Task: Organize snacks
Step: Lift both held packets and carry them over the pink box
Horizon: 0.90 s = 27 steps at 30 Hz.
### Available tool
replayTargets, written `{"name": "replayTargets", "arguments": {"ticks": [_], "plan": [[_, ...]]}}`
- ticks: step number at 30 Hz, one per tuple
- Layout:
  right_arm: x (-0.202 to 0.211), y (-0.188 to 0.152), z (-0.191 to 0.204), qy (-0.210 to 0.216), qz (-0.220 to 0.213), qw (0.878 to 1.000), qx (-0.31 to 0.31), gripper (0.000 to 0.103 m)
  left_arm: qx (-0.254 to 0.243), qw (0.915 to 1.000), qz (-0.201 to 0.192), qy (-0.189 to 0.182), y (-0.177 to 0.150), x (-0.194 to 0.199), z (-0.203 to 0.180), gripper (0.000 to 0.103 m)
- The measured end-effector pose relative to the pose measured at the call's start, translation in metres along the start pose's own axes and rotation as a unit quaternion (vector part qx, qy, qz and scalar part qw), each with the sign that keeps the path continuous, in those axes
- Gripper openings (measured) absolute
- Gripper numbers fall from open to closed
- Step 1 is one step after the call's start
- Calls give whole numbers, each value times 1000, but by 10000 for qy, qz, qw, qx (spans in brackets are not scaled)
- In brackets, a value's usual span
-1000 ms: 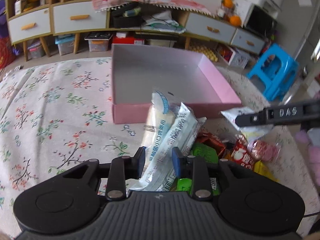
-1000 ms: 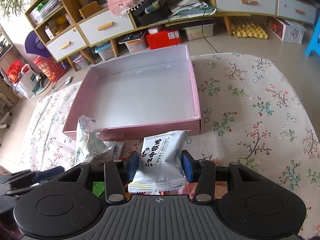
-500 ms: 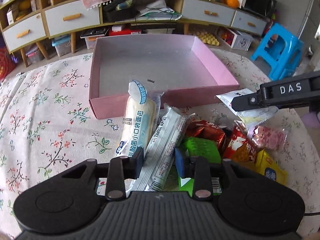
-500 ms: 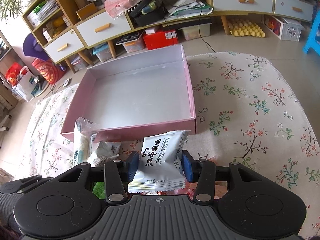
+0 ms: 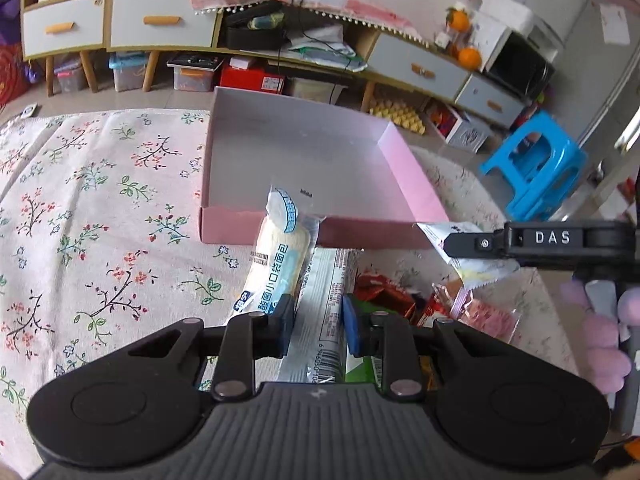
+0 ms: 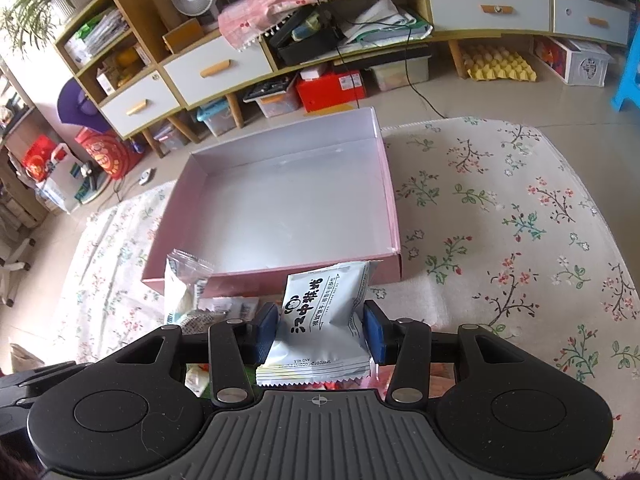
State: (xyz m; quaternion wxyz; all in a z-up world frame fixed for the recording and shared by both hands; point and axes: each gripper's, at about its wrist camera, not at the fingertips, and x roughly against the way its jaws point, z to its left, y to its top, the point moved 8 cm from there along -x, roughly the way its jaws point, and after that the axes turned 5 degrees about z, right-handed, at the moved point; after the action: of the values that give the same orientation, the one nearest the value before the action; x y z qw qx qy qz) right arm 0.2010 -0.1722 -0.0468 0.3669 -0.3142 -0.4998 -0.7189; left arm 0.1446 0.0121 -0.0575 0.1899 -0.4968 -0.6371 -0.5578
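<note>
A shallow pink box (image 5: 312, 236) (image 6: 394, 216) lies open and empty on the flowered cloth. My left gripper (image 5: 318, 320) is shut on a long clear snack packet (image 5: 324, 312), next to a small bread roll pack (image 5: 276, 252) that leans toward the box's front wall. My right gripper (image 6: 320, 330) is shut on a white biscuit packet (image 6: 324, 308) and holds it just before the box's front wall; it shows in the left wrist view (image 5: 472, 244) at the right. A pile of snacks (image 5: 384, 292) lies under both grippers.
The flowered cloth (image 6: 500, 216) spreads right of the box and left of it (image 5: 92, 208). Behind stand low cabinets with drawers (image 6: 216, 68), storage bins and a blue stool (image 5: 536, 164). A pink-gloved hand (image 5: 600, 328) is at the right edge.
My left gripper has lifted and drawn back a little with its packet; the bread roll pack now stands apart at its left. My right gripper has edged closer to the box with the white packet.
</note>
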Motion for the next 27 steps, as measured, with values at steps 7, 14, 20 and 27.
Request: {"name": "replayTargets", "arguments": {"ticks": [7,14,20,27], "plan": [[7,6,3,240,-53,9996,-144,44,280,9994,-122,-174,6,6,5,23],[11,24,12,487,-178,9986,-135,44,589,9979,-167,-234,19,1,10,23],[-5,48,10,761,-172,9966,-272,44,903,9948,-234,-411,26,-1,12,22],[-26,55,-5,781,-27,9957,-489,44,869,9949,32,-507,7,9,7,22]]}}
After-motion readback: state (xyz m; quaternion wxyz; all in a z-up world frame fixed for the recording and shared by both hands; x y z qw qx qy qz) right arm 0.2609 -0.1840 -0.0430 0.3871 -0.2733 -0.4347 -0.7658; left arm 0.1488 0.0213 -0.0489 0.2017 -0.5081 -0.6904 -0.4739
